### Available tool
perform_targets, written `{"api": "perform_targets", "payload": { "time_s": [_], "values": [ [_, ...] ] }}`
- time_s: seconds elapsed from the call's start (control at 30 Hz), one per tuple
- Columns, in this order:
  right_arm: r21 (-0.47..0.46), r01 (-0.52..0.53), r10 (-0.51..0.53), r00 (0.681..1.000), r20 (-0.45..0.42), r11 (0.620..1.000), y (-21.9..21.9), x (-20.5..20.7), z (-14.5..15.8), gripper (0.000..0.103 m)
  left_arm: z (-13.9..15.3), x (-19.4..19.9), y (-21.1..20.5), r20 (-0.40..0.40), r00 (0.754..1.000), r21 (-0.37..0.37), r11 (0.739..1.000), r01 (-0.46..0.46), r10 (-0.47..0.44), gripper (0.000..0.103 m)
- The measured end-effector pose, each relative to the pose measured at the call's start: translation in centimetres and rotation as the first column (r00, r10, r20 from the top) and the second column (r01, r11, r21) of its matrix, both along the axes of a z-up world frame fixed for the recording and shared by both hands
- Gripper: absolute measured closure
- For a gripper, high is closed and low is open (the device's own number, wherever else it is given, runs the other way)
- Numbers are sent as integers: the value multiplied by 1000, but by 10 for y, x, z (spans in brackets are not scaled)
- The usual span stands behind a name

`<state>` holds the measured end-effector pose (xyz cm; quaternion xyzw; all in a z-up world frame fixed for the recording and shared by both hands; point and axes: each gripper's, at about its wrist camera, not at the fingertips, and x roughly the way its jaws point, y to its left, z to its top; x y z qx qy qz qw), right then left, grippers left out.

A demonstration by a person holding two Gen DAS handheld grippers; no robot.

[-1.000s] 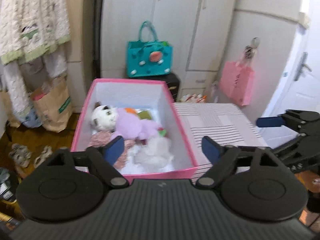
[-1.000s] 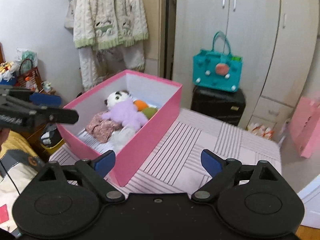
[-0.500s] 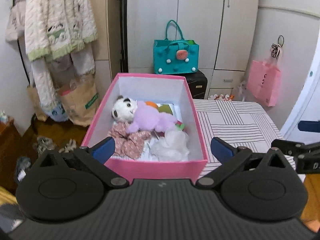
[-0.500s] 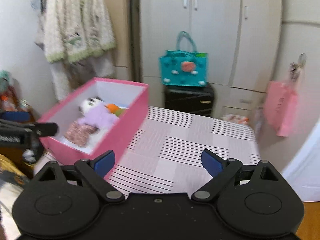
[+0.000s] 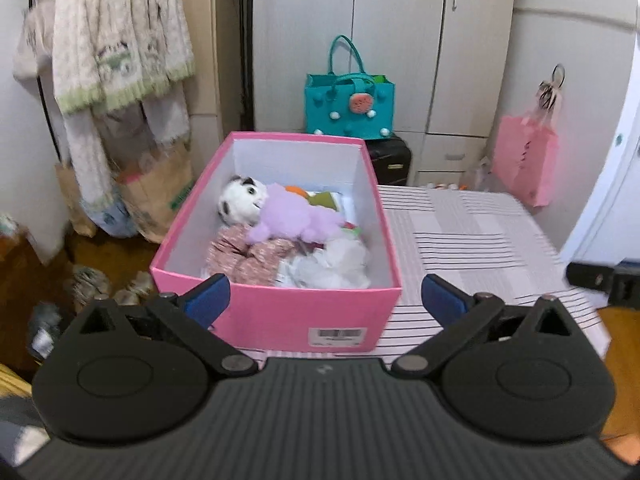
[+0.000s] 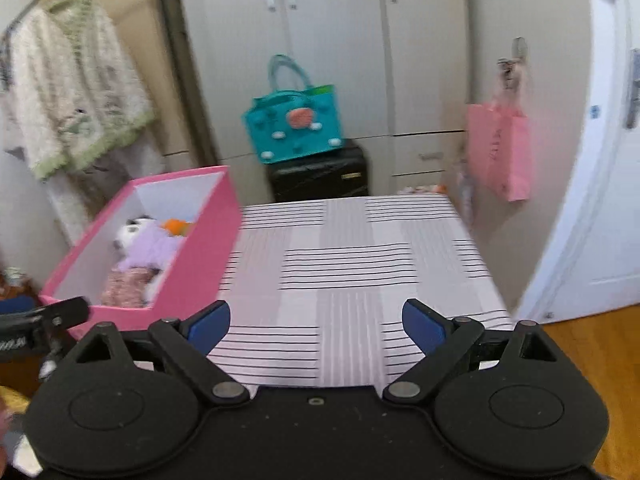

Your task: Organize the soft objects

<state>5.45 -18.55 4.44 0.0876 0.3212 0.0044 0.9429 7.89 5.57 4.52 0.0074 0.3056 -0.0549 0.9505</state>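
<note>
While facing pink box [image 5: 280,316], left gripper [image 5: 324,300] wide open, empty; right gripper [image 6: 316,322] likewise

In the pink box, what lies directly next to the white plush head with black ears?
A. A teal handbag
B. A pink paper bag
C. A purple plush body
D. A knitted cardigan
C. In the left wrist view the purple plush body touches the white plush head inside the pink box; the teal handbag stands outside, behind the box.
</note>
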Motion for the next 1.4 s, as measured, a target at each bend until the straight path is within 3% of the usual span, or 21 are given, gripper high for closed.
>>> {"api": "perform_targets", "payload": {
  "time_s": [0.13, 0.33, 0.47, 0.6, 0.77, 1.07, 1.27, 1.4],
  "values": [
    [-97, 84, -83, 996, 13, 992, 12, 0, -2, 8, -4, -2, -6, 1, 1000, 32, 999, 8, -8, 0],
    [-117, 56, -55, 998, 10, 992, 23, -6, -3, 8, -5, -7, -11, -9, 1000, 48, 999, 10, -10, 0],
    [-181, 62, -59, 998, 23, 981, 32, -11, -2, 8, -5, -9, -15, -7, 1000, 75, 997, 8, -7, 0],
    [-152, 43, -38, 999, 37, 987, 32, -18, 0, 8, -2, -16, -18, 27, 999, 82, 996, 15, -17, 0],
    [-181, 36, -21, 996, 83, 983, 36, -28, -1, 8, -2, -25, -20, 71, 997, 91, 996, 0, -6, 0],
    [-176, 45, -23, 992, 122, 983, 34, -41, -1, 8, -6, -32, -21, 58, 998, 65, 998, 25, -28, 0],
    [-248, 94, -42, 977, 207, 964, 41, -57, -5, 8, -9, -38, -20, 80, 997, 79, 997, 13, -20, 0],
    [-261, 74, -12, 973, 232, 962, 44, -64, -6, 8, -10, -41, -20, 95, 995, 79, 997, 11, -19, 0]
  ]
}}
